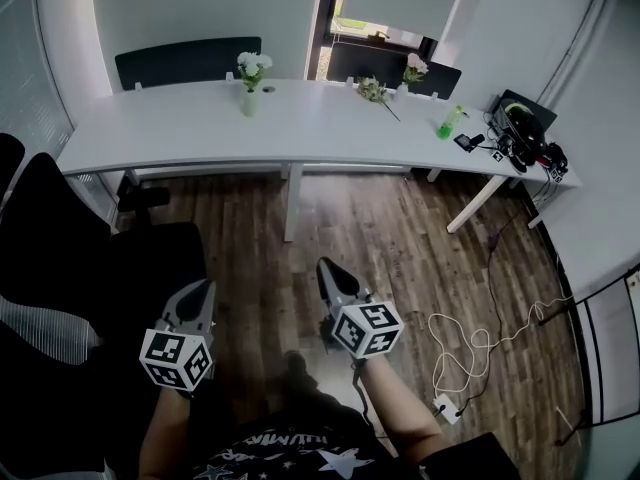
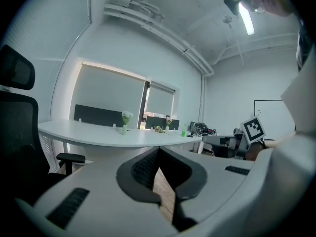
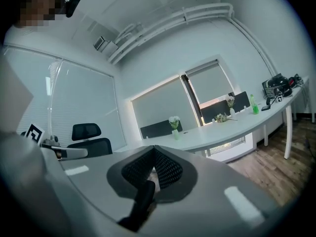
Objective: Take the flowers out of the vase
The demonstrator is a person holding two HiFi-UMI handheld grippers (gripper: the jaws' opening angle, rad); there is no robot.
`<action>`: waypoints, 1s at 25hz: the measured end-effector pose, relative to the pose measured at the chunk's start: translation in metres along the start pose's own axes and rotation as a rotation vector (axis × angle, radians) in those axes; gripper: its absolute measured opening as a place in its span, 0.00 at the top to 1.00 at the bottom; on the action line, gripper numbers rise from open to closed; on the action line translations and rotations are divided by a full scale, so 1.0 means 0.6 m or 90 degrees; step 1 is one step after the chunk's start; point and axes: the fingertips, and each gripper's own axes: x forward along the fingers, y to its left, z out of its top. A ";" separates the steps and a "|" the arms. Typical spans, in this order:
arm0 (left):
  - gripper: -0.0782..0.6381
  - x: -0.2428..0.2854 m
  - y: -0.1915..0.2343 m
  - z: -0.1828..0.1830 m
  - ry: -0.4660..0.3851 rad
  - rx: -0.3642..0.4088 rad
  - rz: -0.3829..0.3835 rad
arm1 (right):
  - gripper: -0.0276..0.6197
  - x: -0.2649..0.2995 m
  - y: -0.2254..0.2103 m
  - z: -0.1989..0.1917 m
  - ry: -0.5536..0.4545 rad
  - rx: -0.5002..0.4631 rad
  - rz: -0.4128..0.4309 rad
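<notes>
The left gripper (image 1: 206,288) and right gripper (image 1: 326,266) are both clenched and empty, well apart from the table (image 1: 170,128). On it, far ahead, stands the vase (image 1: 249,102) with its flowers (image 1: 253,65) upright, somewhat nearer the left gripper.

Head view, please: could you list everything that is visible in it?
table: one, white, along the far wall
vase of white flowers: one, pale, table's left half
vase with pinkish flower: one, colour unclear, table's far edge, right of centre
loose flowers: one bunch, greenish-white, lying on the table between the vases
bottle: one, green, table's right part
electronics: one cluster, black, table's right end
office chairs: at least two, black, left side
cable: one, white, on the wooden floor, right
left tool: one, grey, shut and empty, bottom left
right tool: one, grey, shut and empty, bottom centre
</notes>
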 end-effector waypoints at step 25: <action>0.88 0.319 0.024 0.075 -0.006 0.003 0.048 | 0.95 0.248 -0.181 0.080 0.031 -0.068 0.093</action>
